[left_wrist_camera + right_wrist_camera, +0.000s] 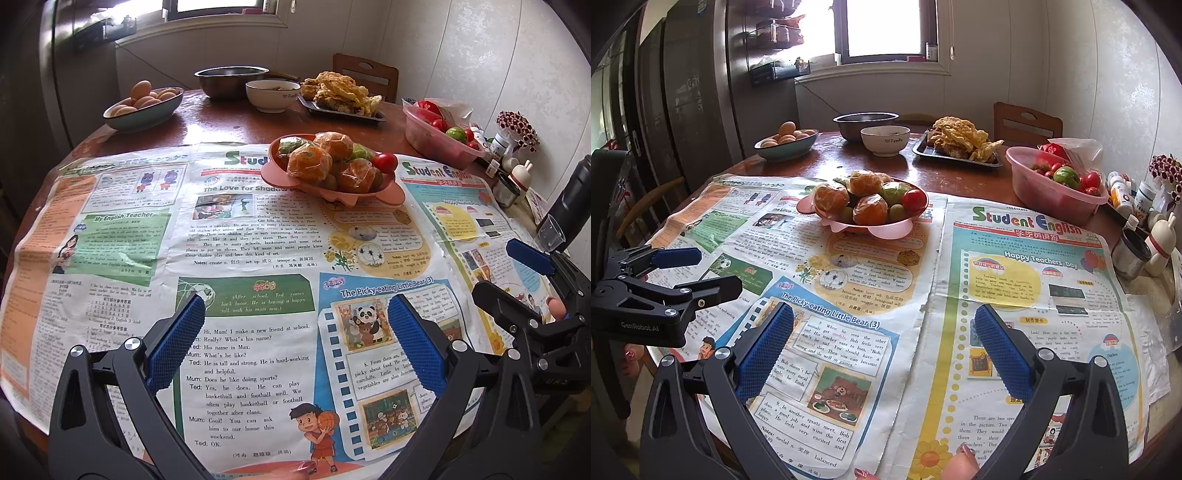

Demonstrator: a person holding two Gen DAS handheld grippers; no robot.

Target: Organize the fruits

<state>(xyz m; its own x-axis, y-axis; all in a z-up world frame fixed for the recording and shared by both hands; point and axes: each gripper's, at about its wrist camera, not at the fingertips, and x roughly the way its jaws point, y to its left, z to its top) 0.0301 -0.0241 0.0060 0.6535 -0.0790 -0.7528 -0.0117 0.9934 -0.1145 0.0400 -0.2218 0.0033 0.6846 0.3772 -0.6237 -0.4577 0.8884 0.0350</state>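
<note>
A pink flower-shaped plate (275, 173) (886, 232) sits mid-table on the newspaper. It is heaped with plastic-wrapped oranges (308, 164) (870, 208), green fruits (362, 151) (892, 194) and one red tomato (384, 161) (913, 199). Farther right, a pink basin (428, 142) (1049, 199) holds tomatoes and a green fruit (455, 133) (1065, 175). My left gripper (295, 332) (701, 271) hovers open over the near newspaper, well short of the plate, with nothing between its blue pads. My right gripper (884, 339) (517, 277) is beside it, also open and holding nothing.
Newspaper sheets (243, 236) (1015, 280) cover the near table. At the back stand a bowl of eggs (144, 105), a steel bowl (229, 79), a white bowl (271, 94) and a tray of fried food (340, 96). Bottles and figurines (1137, 221) crowd the right edge.
</note>
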